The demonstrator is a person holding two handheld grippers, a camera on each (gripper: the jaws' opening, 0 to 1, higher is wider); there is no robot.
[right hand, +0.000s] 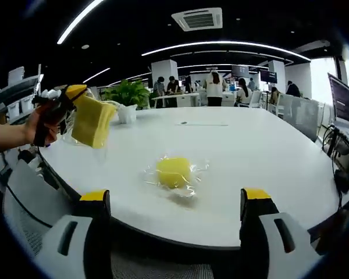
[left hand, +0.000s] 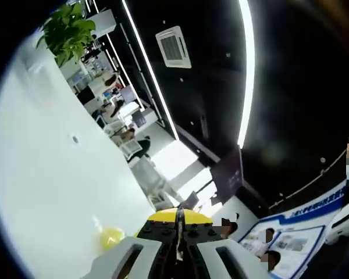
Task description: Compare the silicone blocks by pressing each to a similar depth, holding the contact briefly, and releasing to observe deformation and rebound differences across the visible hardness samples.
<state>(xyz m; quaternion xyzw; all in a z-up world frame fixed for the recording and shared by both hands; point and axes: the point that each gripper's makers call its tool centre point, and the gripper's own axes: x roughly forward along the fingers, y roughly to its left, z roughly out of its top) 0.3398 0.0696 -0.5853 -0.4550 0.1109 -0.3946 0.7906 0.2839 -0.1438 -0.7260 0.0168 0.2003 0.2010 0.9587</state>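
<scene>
The right gripper hovers off the near edge of the round white counter, its yellow-tipped jaws spread wide and empty. Ahead of it, a yellow silicone block lies on the counter inside a crinkled clear wrapper. To the left in the right gripper view, the left gripper, held in a person's hand, is raised above the counter edge, pinching a second yellow block in a clear bag. In the left gripper view the jaws look pressed close around something thin at their tips, the camera tilted up at the ceiling lights.

To press well, the right gripper probably should come down square over the lying block, centred, and close slowly to a depth matching the other sample. The slippery wrapper could let the block slide, so a straight, steady approach seems wise, followed by a short hold and a clean release.
</scene>
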